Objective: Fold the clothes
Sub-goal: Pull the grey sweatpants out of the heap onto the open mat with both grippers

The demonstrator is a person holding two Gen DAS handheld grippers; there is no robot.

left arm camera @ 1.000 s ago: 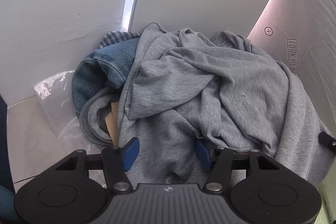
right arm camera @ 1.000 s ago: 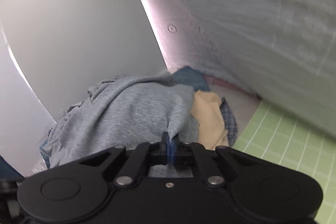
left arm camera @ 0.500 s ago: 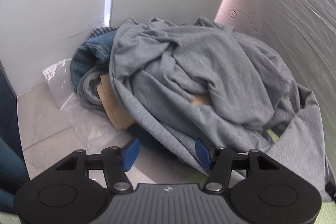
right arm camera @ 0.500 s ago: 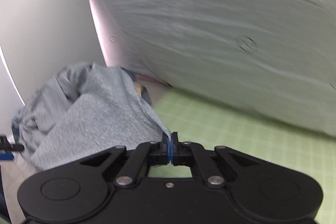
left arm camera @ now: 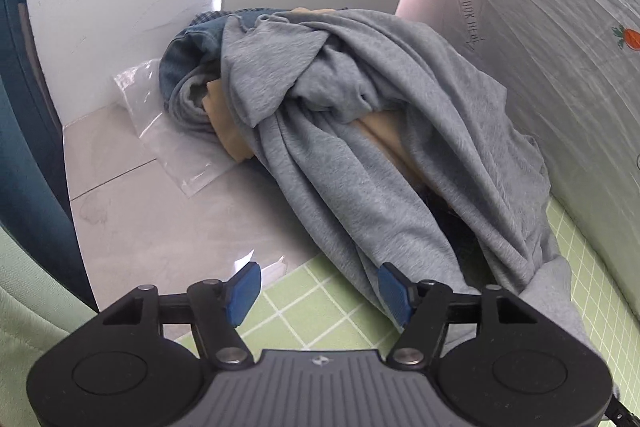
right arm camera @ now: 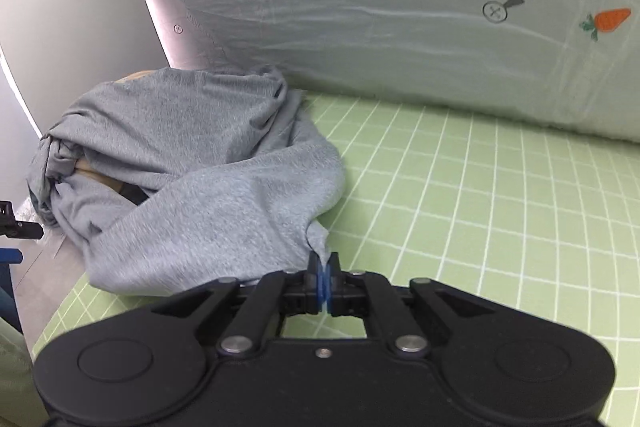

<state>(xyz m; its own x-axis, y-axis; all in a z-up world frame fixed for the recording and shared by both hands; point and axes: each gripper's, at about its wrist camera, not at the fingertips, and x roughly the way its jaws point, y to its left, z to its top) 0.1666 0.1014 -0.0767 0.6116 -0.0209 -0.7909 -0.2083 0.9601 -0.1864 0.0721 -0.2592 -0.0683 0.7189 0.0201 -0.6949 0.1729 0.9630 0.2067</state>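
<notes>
A grey sweatshirt [left arm camera: 360, 131] [right arm camera: 192, 155] drapes over a heap of clothes in the corner and stretches out onto the green checked mat [right arm camera: 480, 187]. My right gripper [right arm camera: 323, 279] is shut on a pinched corner of that grey sweatshirt, which trails back to the heap. My left gripper [left arm camera: 318, 293] hovers over the mat's edge with its jaws opening and nothing between the blue pads [left arm camera: 244, 291]; the grey cloth lies just beyond its right pad. Under the grey fabric show a denim garment [left arm camera: 188, 63] and a tan garment [left arm camera: 224, 123].
White panels [left arm camera: 120, 7] close the corner behind the heap. A pale sheet printed with carrots [right arm camera: 400, 7] hangs along the mat's far side. A clear plastic bag [left arm camera: 160, 131] lies on the grey floor left of the heap. A dark teal upright [left arm camera: 24, 107] stands at left.
Both grippers have drawn back from the heap onto the green mat. The right one has dragged the grey sweatshirt's corner out with it, stretching the cloth. The left jaws stand a little wider.
</notes>
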